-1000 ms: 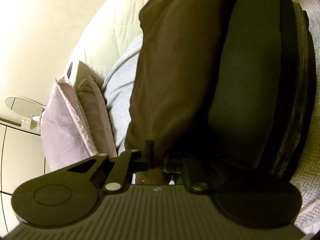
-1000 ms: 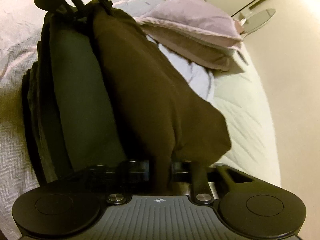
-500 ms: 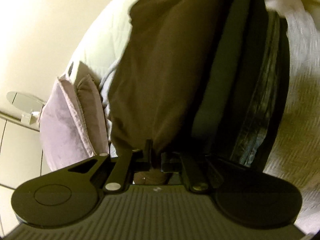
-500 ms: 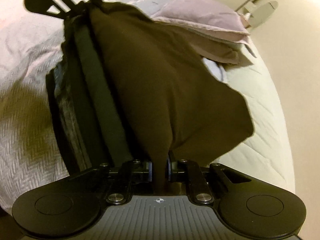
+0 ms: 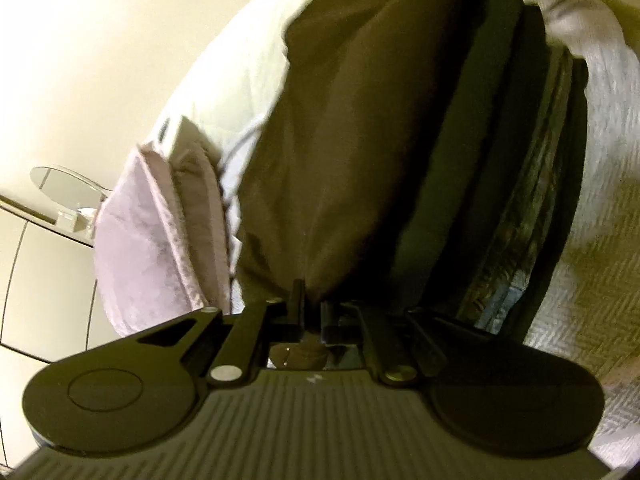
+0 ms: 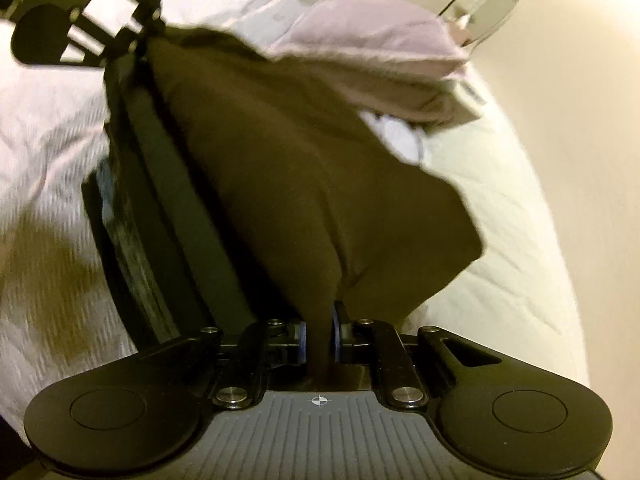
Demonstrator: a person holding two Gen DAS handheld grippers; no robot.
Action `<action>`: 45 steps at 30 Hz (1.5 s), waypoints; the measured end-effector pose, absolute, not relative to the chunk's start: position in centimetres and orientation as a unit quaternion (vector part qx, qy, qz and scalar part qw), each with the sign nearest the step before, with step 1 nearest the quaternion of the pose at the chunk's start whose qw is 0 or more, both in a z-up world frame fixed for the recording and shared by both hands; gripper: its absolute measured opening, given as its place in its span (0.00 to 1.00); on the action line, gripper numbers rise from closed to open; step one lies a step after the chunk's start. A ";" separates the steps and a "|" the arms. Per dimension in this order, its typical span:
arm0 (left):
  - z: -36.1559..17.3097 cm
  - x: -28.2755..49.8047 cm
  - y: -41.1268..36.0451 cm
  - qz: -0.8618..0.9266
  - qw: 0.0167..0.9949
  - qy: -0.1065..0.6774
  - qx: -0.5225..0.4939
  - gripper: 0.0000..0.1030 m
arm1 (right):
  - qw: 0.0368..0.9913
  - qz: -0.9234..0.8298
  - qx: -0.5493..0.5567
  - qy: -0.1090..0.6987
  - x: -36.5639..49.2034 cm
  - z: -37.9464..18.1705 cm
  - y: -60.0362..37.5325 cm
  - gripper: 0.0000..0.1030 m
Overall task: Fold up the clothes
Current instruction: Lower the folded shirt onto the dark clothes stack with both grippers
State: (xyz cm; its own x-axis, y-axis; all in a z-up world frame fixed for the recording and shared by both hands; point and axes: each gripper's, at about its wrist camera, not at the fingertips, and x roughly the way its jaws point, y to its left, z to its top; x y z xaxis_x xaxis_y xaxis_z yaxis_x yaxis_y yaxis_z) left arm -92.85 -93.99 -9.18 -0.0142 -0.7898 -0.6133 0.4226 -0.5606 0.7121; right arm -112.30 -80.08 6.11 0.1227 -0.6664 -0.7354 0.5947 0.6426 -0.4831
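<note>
A dark brown garment (image 5: 352,152) (image 6: 304,184) hangs stretched between both grippers above the bed. My left gripper (image 5: 310,304) is shut on one end of it, the cloth pinched between the fingers. The other end is bunched in my right gripper (image 6: 320,332), also shut. Each gripper shows at the far end of the other's view: the left gripper (image 6: 132,36) at upper left, the right one at the top edge of the left wrist view. Beneath the garment lies a pile of folded dark clothes (image 5: 516,184) (image 6: 148,184) on the bed.
A white woven bedspread (image 5: 592,216) (image 6: 44,128) covers the bed beside the pile. Lilac pillows (image 5: 156,240) (image 6: 372,40) lie at the head, with a quilted pale mattress (image 6: 504,216) edge. A round glass side table (image 5: 64,180) stands by white cupboard doors.
Both grippers have lifted the brown garment higher off the dark pile, and more of the bedspread and the pile's edge shows beside it. Both stay shut on the cloth.
</note>
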 end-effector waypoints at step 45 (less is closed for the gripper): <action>-7.0 -95.0 -95.9 -0.724 0.466 -0.026 0.508 0.06 | 0.774 -0.489 0.146 0.376 -115.8 10.0 -94.9 0.19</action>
